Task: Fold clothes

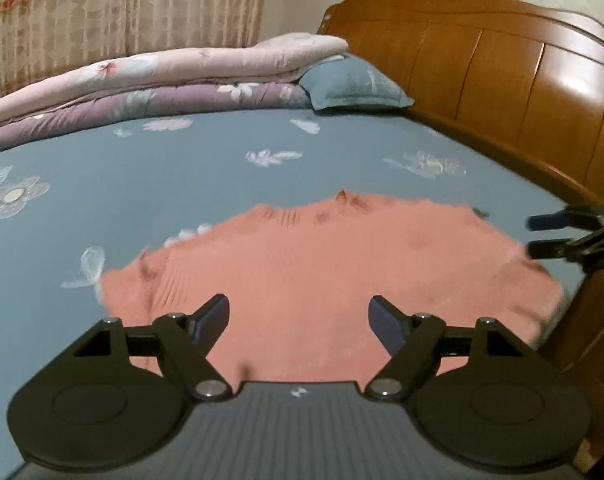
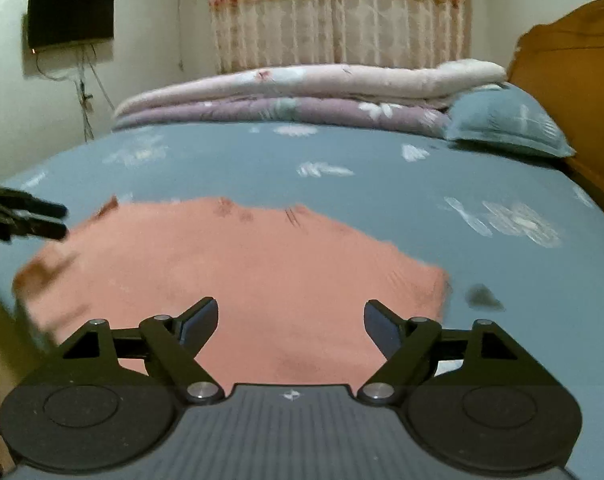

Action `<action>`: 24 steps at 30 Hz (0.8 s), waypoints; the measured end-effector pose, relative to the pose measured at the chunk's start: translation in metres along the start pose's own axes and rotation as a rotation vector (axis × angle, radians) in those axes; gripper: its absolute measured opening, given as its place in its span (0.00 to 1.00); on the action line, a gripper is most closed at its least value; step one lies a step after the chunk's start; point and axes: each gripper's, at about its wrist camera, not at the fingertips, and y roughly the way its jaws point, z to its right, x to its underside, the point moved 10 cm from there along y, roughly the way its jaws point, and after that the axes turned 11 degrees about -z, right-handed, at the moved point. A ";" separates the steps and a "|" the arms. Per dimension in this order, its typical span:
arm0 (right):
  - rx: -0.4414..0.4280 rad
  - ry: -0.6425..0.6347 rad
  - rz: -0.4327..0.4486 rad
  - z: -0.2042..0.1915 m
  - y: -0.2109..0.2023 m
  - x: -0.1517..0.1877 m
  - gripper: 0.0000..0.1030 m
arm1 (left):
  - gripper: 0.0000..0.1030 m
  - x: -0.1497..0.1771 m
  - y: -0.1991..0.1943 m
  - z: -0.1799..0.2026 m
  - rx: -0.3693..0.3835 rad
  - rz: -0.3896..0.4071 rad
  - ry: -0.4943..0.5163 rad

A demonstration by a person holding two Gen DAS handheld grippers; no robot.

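Note:
A salmon-pink garment (image 1: pixel 321 272) (image 2: pixel 242 272) lies spread flat on the blue flowered bed sheet (image 1: pixel 182 184) (image 2: pixel 381 200), with small creases along its far edge. My left gripper (image 1: pixel 298 308) hovers over the garment's near part, open, with nothing between its fingers. My right gripper (image 2: pixel 290 308) is also open and empty above the garment's near edge. Each gripper shows in the other's view: the right gripper (image 1: pixel 539 236) at the garment's right side, the left gripper (image 2: pixel 62 221) at its left side, both with fingers apart.
Folded pink and purple quilts (image 1: pixel 162 80) (image 2: pixel 302 92) lie along the far side of the bed beside a blue pillow (image 1: pixel 349 84) (image 2: pixel 505 120). A wooden headboard (image 1: pixel 501 72) (image 2: pixel 573 80) stands at the right. A small dark speck (image 2: pixel 481 296) lies on the sheet.

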 end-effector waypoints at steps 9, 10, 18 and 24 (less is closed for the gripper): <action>0.019 0.112 -0.125 0.035 0.077 0.009 0.89 | 0.75 0.028 0.046 -0.064 -0.087 -0.105 -0.146; 0.021 0.148 -0.130 0.042 0.075 0.007 0.89 | 0.75 0.025 0.042 -0.067 -0.085 -0.119 -0.155; 0.033 0.231 -0.148 0.036 0.091 -0.038 0.90 | 0.81 -0.044 0.073 -0.052 0.059 -0.090 -0.139; 0.105 0.184 -0.287 0.018 0.139 -0.031 1.00 | 0.81 -0.044 0.109 -0.068 0.028 -0.147 -0.183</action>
